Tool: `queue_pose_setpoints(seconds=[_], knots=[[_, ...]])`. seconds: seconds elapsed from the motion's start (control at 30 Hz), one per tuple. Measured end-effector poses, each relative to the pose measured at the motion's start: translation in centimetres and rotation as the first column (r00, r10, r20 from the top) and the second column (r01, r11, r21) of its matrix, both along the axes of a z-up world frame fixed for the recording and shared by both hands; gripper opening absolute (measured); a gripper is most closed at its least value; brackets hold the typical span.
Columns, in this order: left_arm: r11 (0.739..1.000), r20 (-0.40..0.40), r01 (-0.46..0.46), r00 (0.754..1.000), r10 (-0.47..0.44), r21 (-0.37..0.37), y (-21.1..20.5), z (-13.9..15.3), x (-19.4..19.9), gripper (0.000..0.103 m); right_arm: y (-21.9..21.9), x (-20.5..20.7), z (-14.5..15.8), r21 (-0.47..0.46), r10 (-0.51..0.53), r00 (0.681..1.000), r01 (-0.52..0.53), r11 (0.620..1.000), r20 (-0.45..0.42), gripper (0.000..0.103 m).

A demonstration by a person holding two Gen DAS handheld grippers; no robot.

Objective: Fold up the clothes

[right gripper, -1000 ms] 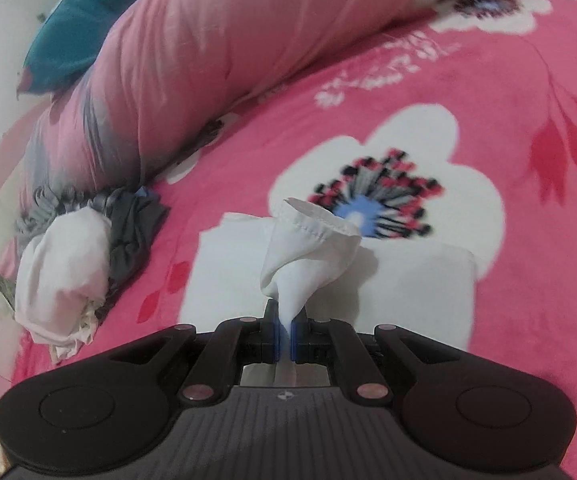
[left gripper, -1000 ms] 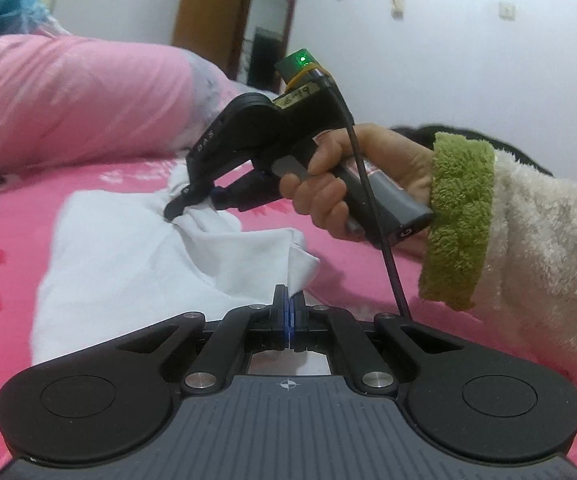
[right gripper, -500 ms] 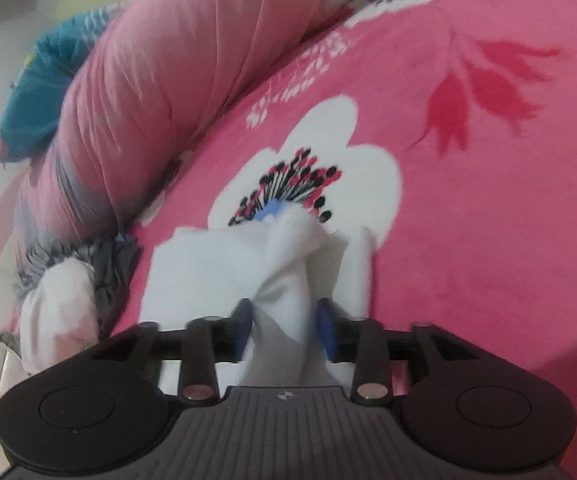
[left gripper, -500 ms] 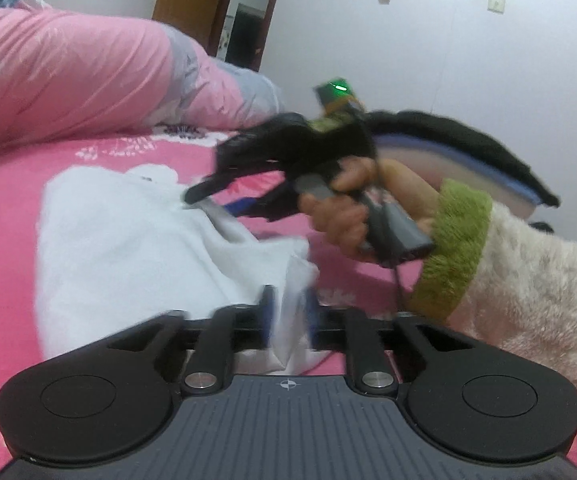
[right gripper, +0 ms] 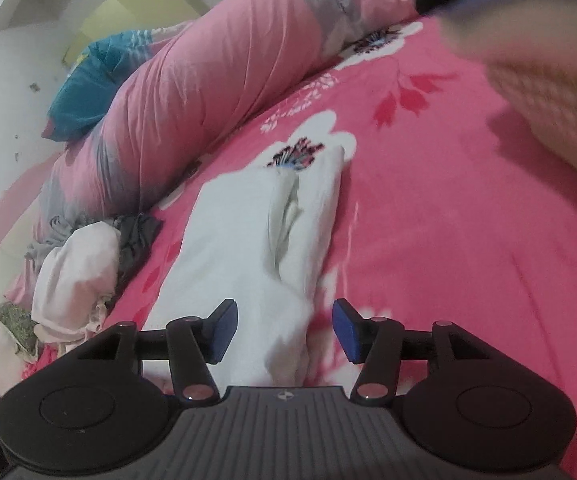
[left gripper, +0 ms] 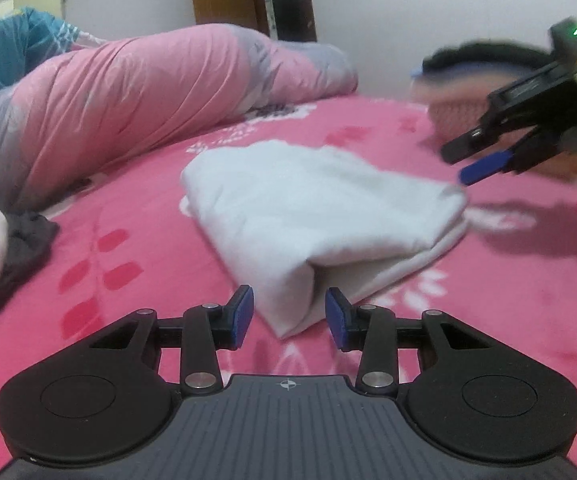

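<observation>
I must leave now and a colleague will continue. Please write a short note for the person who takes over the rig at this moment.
Left gripper: open, holding nothing, low over the near corner of the folded white cotton garment.
Right gripper: open, empty, over the garment's other end.
The garment lies folded on the pink floral bedspread, touched by neither gripper.
Done: this piece looks folded, though its edges sit a little uneven.
Left: probably the crumpled pale pink and dark grey clothes heaped beside the long pink bolster.

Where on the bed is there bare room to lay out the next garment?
Bare pink bedspread lies between the folded white garment and the blurred knit stack. Crowded side: crumpled clothes against the rolled quilt. Both claws, left and right, are open.
</observation>
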State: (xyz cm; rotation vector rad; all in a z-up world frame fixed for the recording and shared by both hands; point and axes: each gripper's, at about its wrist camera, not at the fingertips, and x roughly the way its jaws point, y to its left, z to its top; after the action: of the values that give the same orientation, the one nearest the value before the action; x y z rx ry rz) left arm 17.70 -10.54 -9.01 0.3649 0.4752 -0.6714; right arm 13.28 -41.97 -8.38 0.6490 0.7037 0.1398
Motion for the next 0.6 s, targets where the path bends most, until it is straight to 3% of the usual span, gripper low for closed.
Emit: queue_pose_setpoints(seconds=[0.2,0.27,0.3,0.37,0.43,0.6], knots=[[0.998,0.025,-0.049,0.999,0.048,0.044,-0.9,-0.6,-0.6,0.039,1.1,-0.5,-1.0,0.017,-0.018,0.999,0.018,1.000,0.029,0.052],[0.996,0.033,-0.086,0.996,0.085,0.027,-0.6,-0.5,-0.6,0.039,1.8,-0.3,-1.0,-0.023,-0.012,0.999,0.013,1.000,0.031,0.034],[0.994,0.026,-0.109,0.994,0.109,0.018,-0.5,-0.5,-0.5,0.033,2.1,-0.2,-1.1,-0.048,-0.018,1.000,0.019,0.999,0.020,0.028],[0.985,-0.048,-0.170,0.984,0.170,-0.006,0.4,-0.9,0.1,0.026,2.6,0.0,-1.8,-0.091,-0.027,0.999,0.025,0.996,-0.023,0.011],[0.974,-0.128,-0.225,0.967,0.219,-0.033,1.3,-1.3,0.8,0.026,2.9,-0.2,-2.6,-0.131,-0.032,0.998,0.025,0.991,-0.052,0.010],[0.966,-0.185,-0.242,0.957,0.221,-0.095,2.4,-1.6,1.0,0.030,3.5,-0.7,-3.4,-0.177,-0.034,0.998,0.024,0.984,-0.056,0.009]])
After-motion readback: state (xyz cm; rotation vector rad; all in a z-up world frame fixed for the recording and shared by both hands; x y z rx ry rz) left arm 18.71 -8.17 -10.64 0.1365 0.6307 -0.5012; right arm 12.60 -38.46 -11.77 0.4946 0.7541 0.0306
